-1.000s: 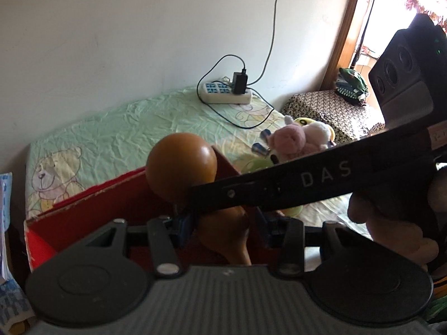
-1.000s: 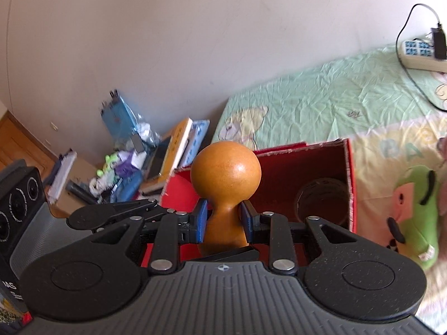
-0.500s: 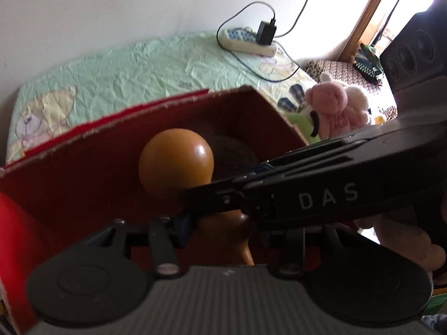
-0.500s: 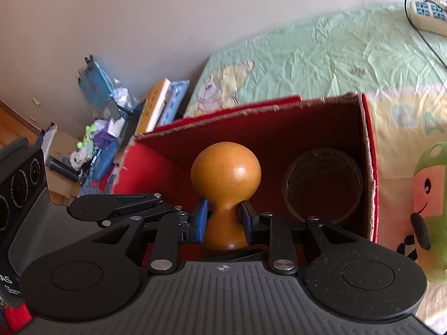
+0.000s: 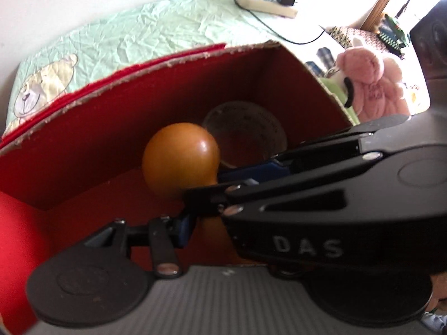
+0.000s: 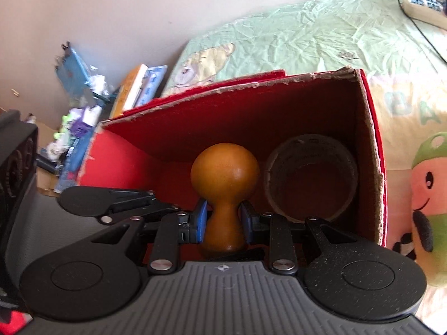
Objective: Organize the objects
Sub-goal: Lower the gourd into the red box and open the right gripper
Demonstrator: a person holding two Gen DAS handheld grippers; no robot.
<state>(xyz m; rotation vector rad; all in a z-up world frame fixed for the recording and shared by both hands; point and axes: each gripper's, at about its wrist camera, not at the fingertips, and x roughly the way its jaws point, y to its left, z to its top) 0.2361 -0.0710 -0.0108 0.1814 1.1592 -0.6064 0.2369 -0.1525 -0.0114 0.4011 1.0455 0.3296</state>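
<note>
Both grippers reach into the red box [image 6: 371,150]. The right gripper [image 6: 223,220] is clamped on the neck of the wooden gourd [image 6: 225,173], just beside the tape roll [image 6: 311,184]. The left gripper [image 5: 206,223] seems to grip the gourd's base, though the right one hides its far finger.

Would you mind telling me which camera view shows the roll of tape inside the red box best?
The right wrist view: the roll of tape shows nearly whole against the red box wall. In the left wrist view the wooden gourd and right gripper cover part of it.
</note>
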